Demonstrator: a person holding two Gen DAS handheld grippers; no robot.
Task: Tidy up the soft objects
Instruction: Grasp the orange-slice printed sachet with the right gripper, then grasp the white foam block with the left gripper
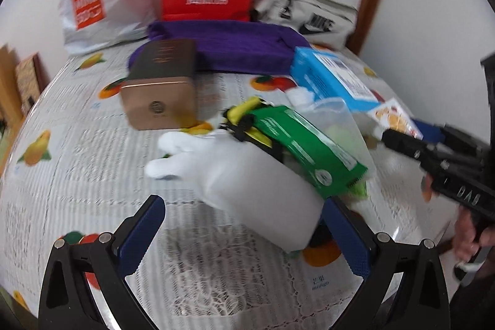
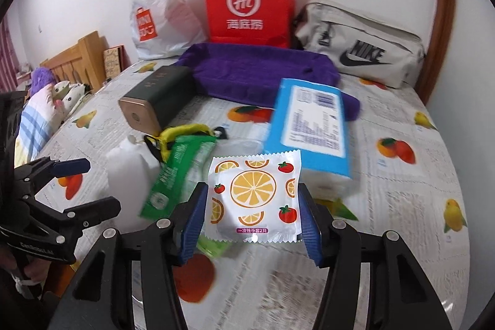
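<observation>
My right claw (image 2: 252,211) grips glossy fruit-print packet (image 2: 254,197); only left view shows my wide left claw (image 1: 244,232) near white glove (image 1: 229,175).

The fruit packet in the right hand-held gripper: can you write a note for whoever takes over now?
Right hand-held gripper: shut on the fruit packet, held above the bed.
Left hand-held gripper: open, around the white glove, not gripping.
Green packet, blue pack and purple towel lie in the pile on the bedspread.
Done: packet picked up. Left: place it, then sort the rest.
</observation>
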